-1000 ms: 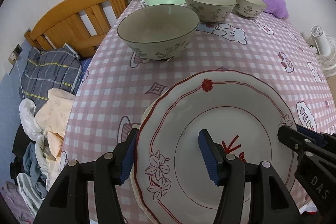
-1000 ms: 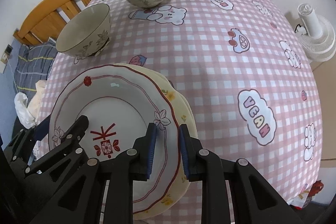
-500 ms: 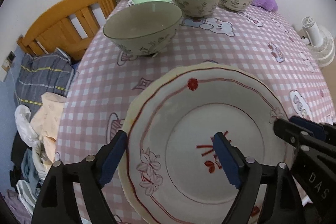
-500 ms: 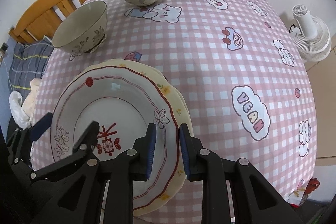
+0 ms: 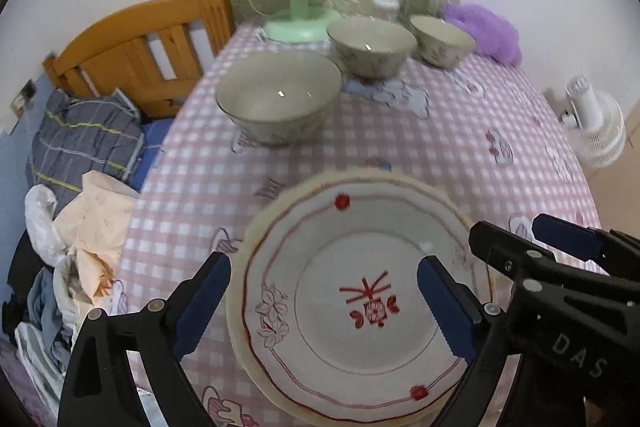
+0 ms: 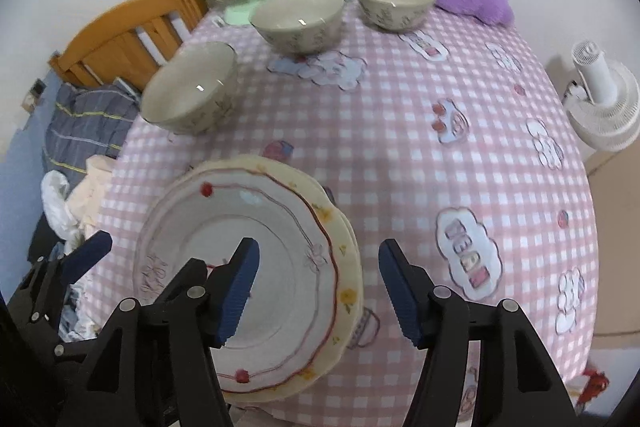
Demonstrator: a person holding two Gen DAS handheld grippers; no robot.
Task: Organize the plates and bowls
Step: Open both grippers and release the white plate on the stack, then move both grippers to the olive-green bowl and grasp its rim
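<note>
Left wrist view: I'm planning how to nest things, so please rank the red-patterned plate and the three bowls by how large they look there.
1. Red-patterned plate, though it is nearest the camera.
2. Nearest bowl.
3. Middle bowl.
4. Far bowl.
The bowls sit progressively farther away, so their true sizes stay unsure.

Left gripper: we hold its jaws spread wide, gripping nothing.
Right gripper: ours too, jaws wide apart, just right of the left.

Lighting is even and soft. Small glare spots sit inside the bowls. Both views show motion blur, strong fisheye bending, and dark corners.
</note>
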